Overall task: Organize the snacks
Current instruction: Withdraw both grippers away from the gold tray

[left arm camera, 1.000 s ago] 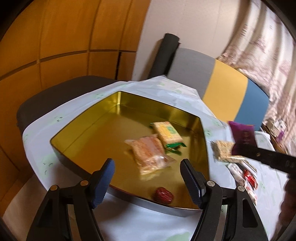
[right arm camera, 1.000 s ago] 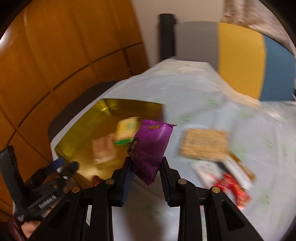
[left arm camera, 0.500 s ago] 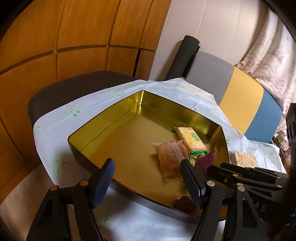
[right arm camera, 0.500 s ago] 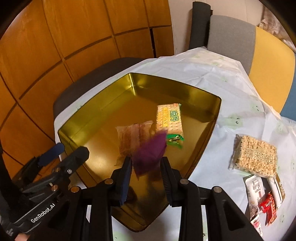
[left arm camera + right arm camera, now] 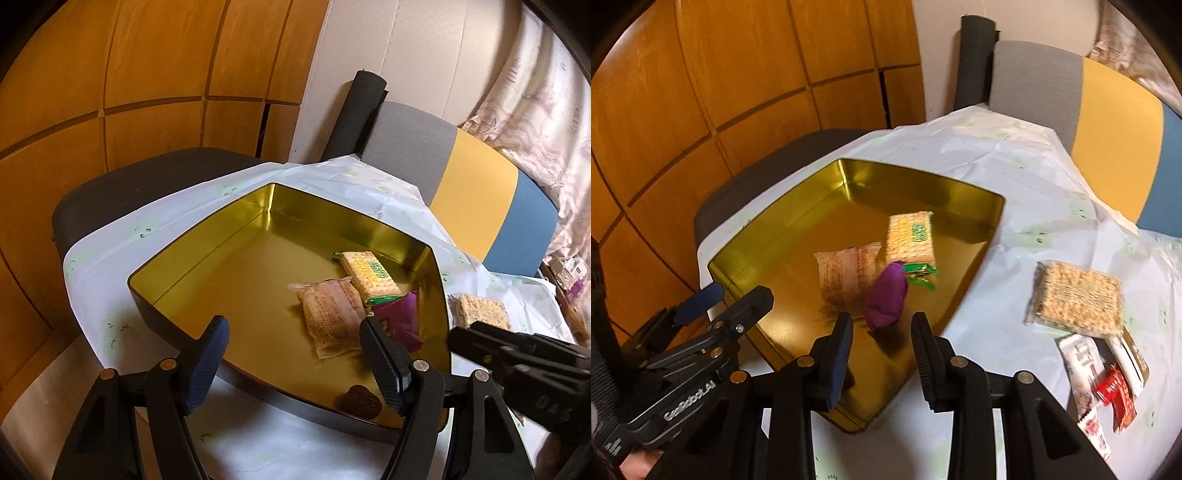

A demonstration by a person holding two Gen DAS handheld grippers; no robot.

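Observation:
A gold tin [image 5: 207,254] [image 5: 798,218] sits on the white cloth. In it lie a green cracker pack [image 5: 369,273] [image 5: 910,240], a pale orange snack pack [image 5: 332,314] [image 5: 846,273], a purple packet [image 5: 400,321] [image 5: 886,295] and a dark red date [image 5: 358,400]. My right gripper [image 5: 881,332] is open just above the tin's near corner, the purple packet lying free in front of it. My left gripper [image 5: 295,339] is open and empty over the tin's near edge.
On the cloth right of the tin lie a rice-crisp pack [image 5: 1078,295] [image 5: 480,310] and several small red and white sachets [image 5: 1100,384]. A grey, yellow and blue chair back [image 5: 461,177] stands behind the table. Wooden wall panels are on the left.
The right gripper carried the purple packet over the tin, opened and let it go; the packet now lies in the tin beside the cracker pack. The left gripper stayed open.

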